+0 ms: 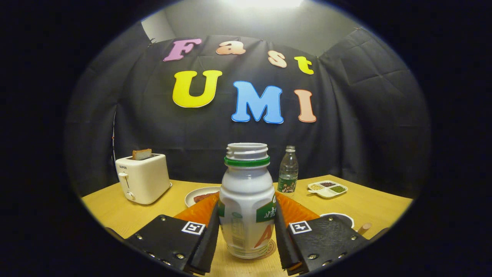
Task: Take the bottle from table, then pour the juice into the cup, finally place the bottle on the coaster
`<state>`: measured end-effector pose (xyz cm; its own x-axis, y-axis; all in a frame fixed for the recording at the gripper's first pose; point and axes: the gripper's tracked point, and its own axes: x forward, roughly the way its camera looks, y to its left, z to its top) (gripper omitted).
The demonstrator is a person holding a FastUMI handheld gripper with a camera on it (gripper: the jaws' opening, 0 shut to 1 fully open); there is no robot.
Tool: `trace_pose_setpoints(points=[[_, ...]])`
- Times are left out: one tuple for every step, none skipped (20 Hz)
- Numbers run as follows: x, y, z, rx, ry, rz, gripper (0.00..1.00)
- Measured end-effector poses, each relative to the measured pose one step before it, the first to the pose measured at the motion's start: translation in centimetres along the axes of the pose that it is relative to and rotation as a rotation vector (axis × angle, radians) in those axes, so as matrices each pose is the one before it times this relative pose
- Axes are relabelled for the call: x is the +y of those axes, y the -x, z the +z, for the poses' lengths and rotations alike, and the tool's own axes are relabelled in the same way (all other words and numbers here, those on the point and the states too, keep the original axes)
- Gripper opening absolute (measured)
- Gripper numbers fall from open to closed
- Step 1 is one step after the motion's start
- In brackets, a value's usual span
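A white bottle (246,192) with a green neck ring and no cap stands upright between my fingers. Its clear base rests on a round brown coaster (270,249) on the wooden table (111,211). My gripper (246,206) is shut on the bottle, one finger pressing each side of its body. Just beyond the right finger, the rim of a white cup (338,216) shows, with a wooden handle (364,228) sticking out to its right; the rest of the cup is hidden by the finger.
A white toaster (143,177) holding a slice of bread stands beyond the left finger. A white plate (198,196) with food lies behind the bottle's left side. A clear water bottle (288,171) and a divided dish (327,189) of grains sit farther back right.
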<state>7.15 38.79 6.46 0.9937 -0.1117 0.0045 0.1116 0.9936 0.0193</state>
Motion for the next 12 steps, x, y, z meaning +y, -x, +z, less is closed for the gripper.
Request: trace_pose_setpoints(points=[[-0.356,-0.180,-0.321,0.00319,-0.00062,-0.00144,0.65],[-0.344,-0.213,-0.208,0.00693,0.00303,-0.01006,0.65],[-0.162,-0.182,-0.182,-0.00135,0.00155,0.00418,0.65],[0.168,-0.307,0.093,-0.00683,-0.00310,0.00811,0.65],[0.031,-0.352,-0.102,-0.00468,0.00299,0.00513,0.65],[-0.126,-0.336,-0.217,-0.00040,0.00836,-0.00390,0.65],[-0.356,-0.425,-0.386,0.00359,0.01171,-0.01124,0.65],[0.046,-0.364,-0.309,0.00391,0.00987,-0.00041,0.65],[0.276,-0.390,-0.480,0.00775,0.00684,0.00825,0.65],[0.280,-0.274,-0.435,0.00884,0.00697,0.00644,0.65],[-0.001,-0.246,-0.472,0.01030,0.00434,0.00425,0.65],[0.251,-0.086,-0.361,0.01099,-0.00153,0.00586,0.65]])
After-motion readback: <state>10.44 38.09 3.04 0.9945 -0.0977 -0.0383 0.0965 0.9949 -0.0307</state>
